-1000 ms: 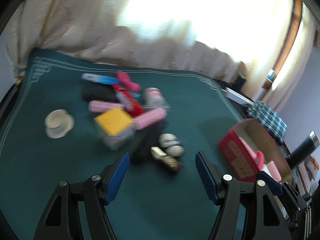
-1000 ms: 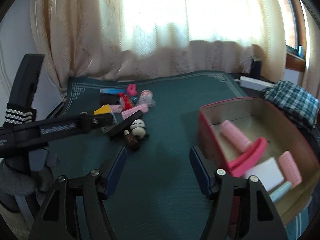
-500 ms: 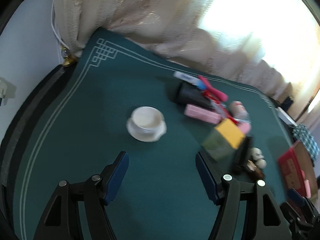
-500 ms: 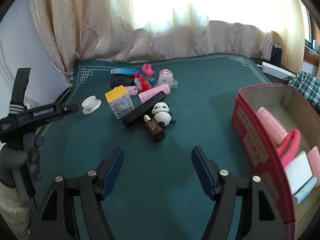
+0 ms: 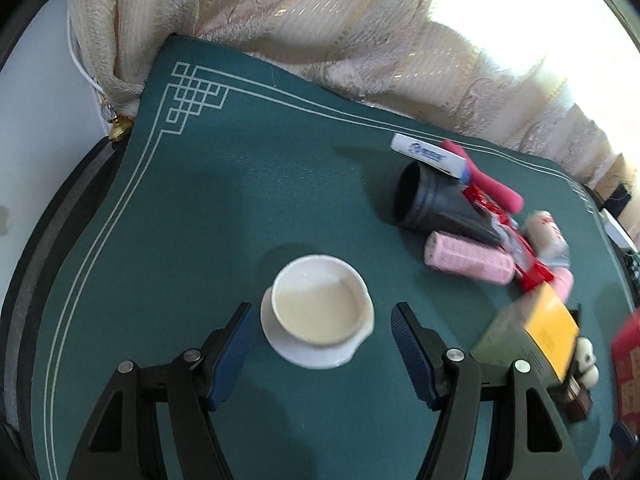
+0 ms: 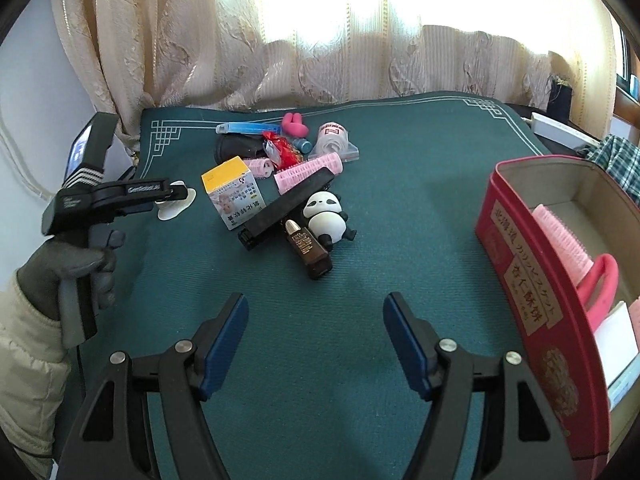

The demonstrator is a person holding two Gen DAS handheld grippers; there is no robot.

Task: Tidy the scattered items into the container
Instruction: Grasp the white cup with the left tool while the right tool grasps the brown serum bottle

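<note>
On a dark green cloth (image 6: 400, 184) with a pale key-pattern border, backed by cream curtains (image 6: 320, 60) across a bright window.

Left gripper (image 5: 320, 334) has its jaws spread, flanking a white cup on a saucer (image 5: 320, 308) without contact; from the cup, bare cloth runs toward 9 and 11 o'clock up to the border lines. Right gripper (image 6: 314, 330) is likewise spread and holds nothing, above bare cloth. Scattered items lie at its 12 o'clock: yellow-topped box (image 6: 234, 192), black bar (image 6: 288, 208), panda figure (image 6: 326, 216), brown bottle (image 6: 310, 252), pink rollers (image 6: 308, 170). Red container (image 6: 532, 292) stands at 3 o'clock at the cloth's edge, already holding a pink brush (image 6: 560, 240) and a white card (image 6: 614, 340). Open cloth separates pile and container.
</note>
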